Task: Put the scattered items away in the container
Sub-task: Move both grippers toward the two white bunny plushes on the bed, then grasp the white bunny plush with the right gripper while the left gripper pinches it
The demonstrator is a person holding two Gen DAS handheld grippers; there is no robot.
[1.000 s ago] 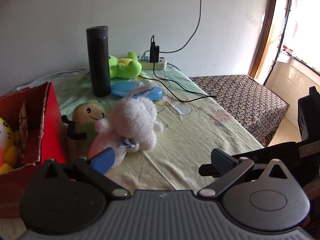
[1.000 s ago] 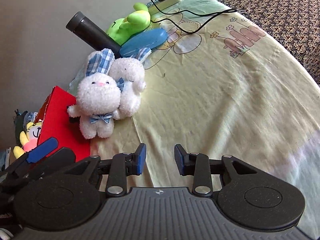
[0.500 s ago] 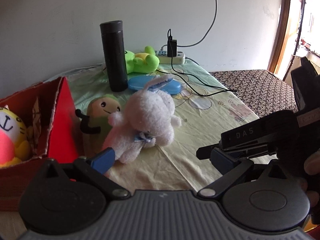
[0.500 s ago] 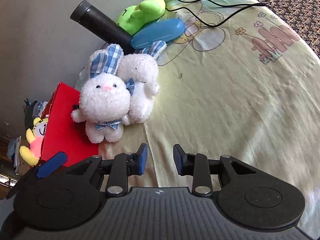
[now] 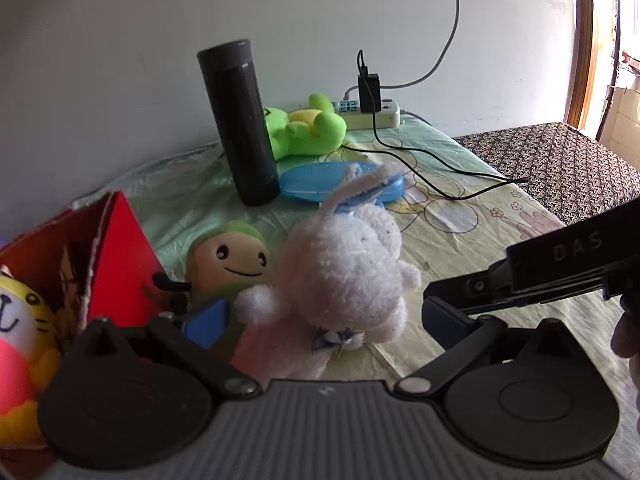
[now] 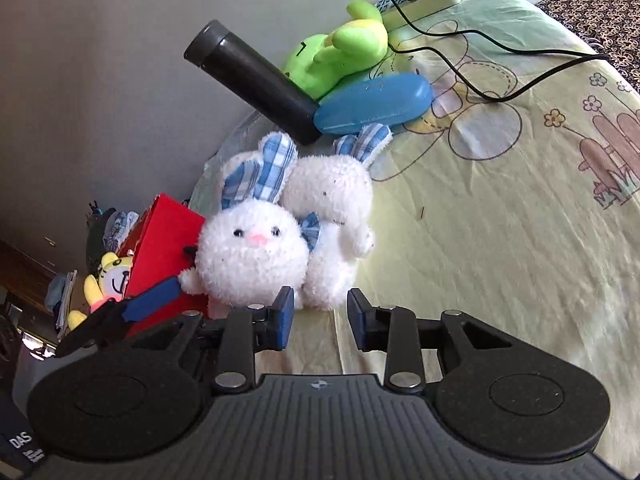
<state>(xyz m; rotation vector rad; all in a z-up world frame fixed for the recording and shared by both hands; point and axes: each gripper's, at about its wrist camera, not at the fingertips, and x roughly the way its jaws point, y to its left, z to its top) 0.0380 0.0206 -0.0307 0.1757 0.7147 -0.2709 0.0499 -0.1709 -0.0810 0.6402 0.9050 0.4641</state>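
A white plush rabbit [image 5: 340, 280] with blue checked ears lies on the yellow-green cloth beside the red box [image 5: 116, 256]; it also shows in the right wrist view [image 6: 256, 256]. My left gripper [image 5: 324, 316] is open, its fingers on either side of the rabbit. My right gripper [image 6: 320, 320] is open with a narrow gap, just in front of the rabbit and empty. A green-capped smiling plush [image 5: 232, 260] sits between the rabbit and the box. A yellow cat plush [image 5: 20, 320] lies inside the box. The right gripper's arm [image 5: 560, 272] crosses the left wrist view.
A black flask [image 5: 240, 124] stands behind the toys. A blue case [image 5: 316, 184] and a green frog plush [image 5: 308, 128] lie next to it. A power strip [image 5: 372, 114] with trailing black cables [image 5: 440, 184] sits by the wall. A patterned bed [image 5: 560, 168] lies to the right.
Both grippers have moved closer to the white rabbit. The left gripper's fingers now flank it. The right gripper has come in from the rabbit's front.
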